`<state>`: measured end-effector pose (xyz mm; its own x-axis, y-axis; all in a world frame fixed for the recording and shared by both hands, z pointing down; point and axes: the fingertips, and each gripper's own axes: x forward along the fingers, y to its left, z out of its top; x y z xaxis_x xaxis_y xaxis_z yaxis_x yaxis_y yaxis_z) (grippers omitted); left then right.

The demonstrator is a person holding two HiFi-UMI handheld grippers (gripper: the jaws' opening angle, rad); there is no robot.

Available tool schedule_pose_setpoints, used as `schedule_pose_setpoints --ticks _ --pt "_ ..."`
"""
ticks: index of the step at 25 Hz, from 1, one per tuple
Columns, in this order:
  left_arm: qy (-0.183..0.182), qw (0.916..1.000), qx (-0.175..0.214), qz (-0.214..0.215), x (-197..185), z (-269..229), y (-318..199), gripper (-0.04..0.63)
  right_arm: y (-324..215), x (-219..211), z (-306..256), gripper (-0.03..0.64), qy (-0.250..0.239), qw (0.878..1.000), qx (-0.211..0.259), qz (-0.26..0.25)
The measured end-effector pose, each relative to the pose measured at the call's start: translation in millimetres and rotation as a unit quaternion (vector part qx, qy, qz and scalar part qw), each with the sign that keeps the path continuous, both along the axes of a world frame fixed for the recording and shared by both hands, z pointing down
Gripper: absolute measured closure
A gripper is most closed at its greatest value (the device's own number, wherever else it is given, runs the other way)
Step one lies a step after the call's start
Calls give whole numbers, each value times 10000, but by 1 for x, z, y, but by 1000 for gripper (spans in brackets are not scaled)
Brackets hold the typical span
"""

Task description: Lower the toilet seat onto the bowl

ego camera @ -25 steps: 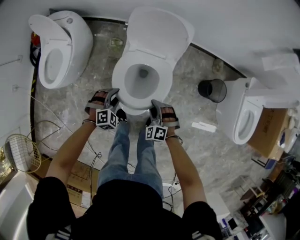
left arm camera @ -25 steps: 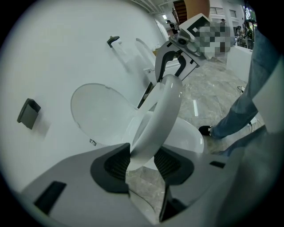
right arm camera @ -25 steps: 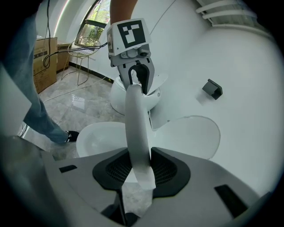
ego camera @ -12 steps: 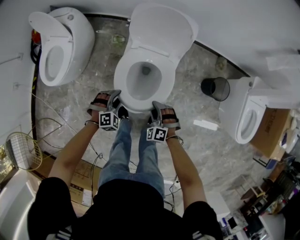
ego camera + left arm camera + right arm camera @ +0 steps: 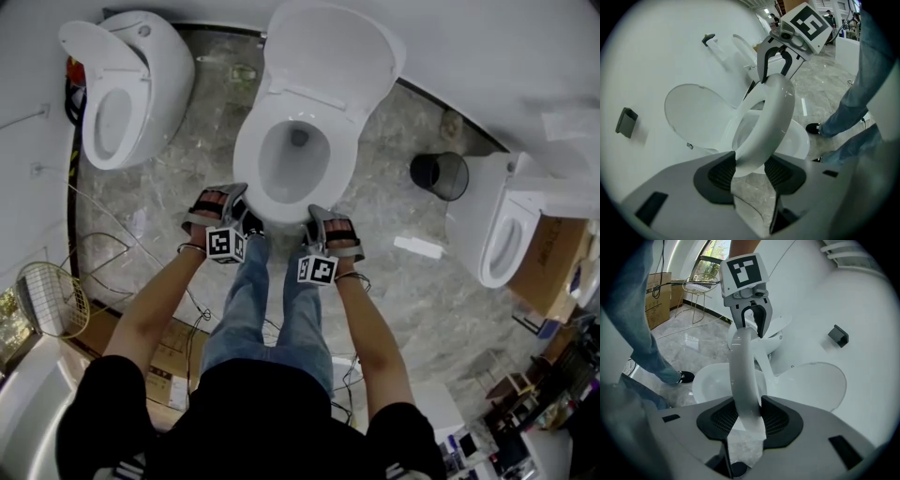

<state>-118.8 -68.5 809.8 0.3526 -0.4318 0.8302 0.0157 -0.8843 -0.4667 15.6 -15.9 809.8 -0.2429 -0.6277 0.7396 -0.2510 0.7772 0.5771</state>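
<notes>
The white toilet seat (image 5: 253, 183) hangs tilted a little above the bowl (image 5: 797, 140), while the lid (image 5: 333, 56) stands up against the wall. My left gripper (image 5: 246, 208) holds the seat's front left edge and my right gripper (image 5: 309, 217) its front right edge. In the left gripper view the seat (image 5: 768, 117) runs between the pads of my left gripper (image 5: 749, 171) and touches both. The right gripper view shows the seat (image 5: 743, 376) likewise between the pads of my right gripper (image 5: 746, 416). Both pairs of jaws are opening slightly.
A second toilet (image 5: 122, 94) stands at the left and a third (image 5: 502, 239) at the right. A black bin (image 5: 439, 175) sits right of the bowl. A wire basket (image 5: 52, 300), cables and cardboard boxes (image 5: 548, 262) lie around. The person's legs stand just before the bowl.
Both grippers have stayed on the seat's front edge. The head view has shifted slightly, so everything sits a little lower and further right in the picture.
</notes>
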Motion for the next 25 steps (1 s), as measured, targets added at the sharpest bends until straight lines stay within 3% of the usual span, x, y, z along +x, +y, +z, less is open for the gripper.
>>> schedule_pose_setpoints --ticks 16,18,20,22,23,24,25 --pt "-228 9997 16 -21 -6 22 15 388 13 -5 26 437 171 9995 -213 -154" --pt "-198 9995 -89 -222 -12 20 19 390 16 -6 29 436 180 9993 -266 -189" --pt "-95 9971 -278 -707 -27 18 21 386 18 -7 33 433 188 9992 -308 -197" --pt "176 9866 -664 -1477 -48 19 24 354 21 -6 36 426 208 9990 -360 -142" --pt "388 9751 -958 -1960 -59 21 26 348 21 -6 37 422 215 9990 -367 -101" --pt "650 9575 -1312 -2485 -70 25 28 348 21 -6 36 419 203 9991 -362 -54" --pt "949 9329 -1707 -3027 -78 29 30 348 22 -5 35 417 157 9992 -372 8"
